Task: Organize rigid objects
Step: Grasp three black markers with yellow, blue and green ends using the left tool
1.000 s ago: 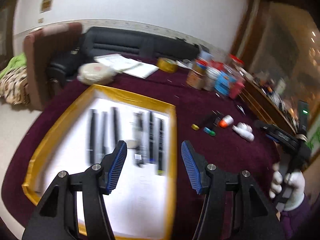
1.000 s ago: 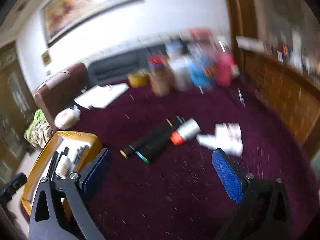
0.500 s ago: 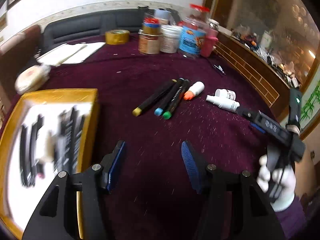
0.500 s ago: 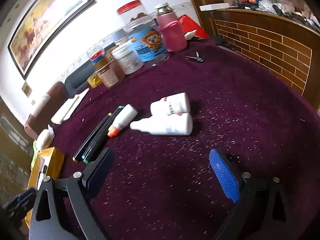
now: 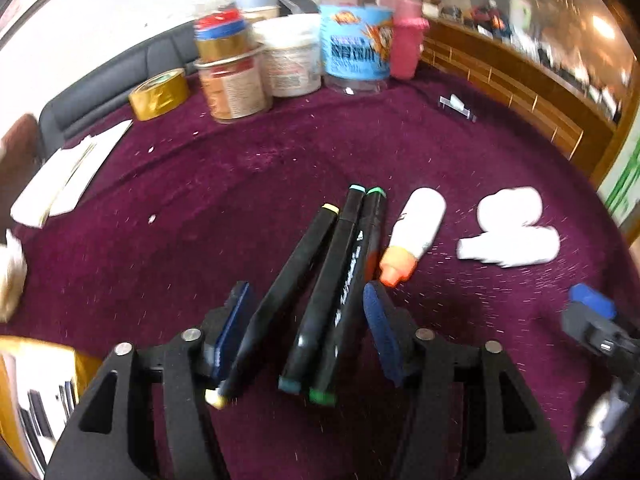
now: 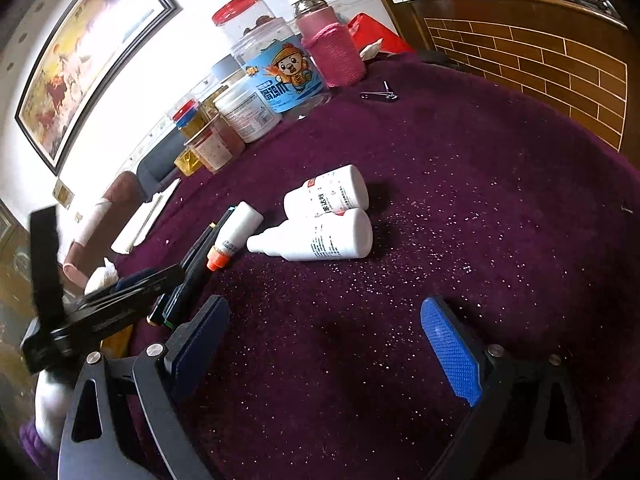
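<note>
Three black markers, capped yellow, teal and green, lie side by side on the purple cloth. My left gripper is low over them with all three between its jaws. The jaws are opening and the pads do not press on the markers. A small white bottle with an orange cap lies just right of them, and two larger white bottles lie further right. My right gripper stands open above bare cloth in front of those bottles, with nothing between its fingers.
A gold-rimmed tray holding dark pens shows at the lower left. Jars and tubs, a gold tape roll and a pink-sleeved bottle stand at the back. Papers lie left; a nail clipper lies near the jars.
My left gripper swung from above the tray over to the markers, sank onto them and widened its jaws. My right gripper came down toward the white bottles, then held still.
</note>
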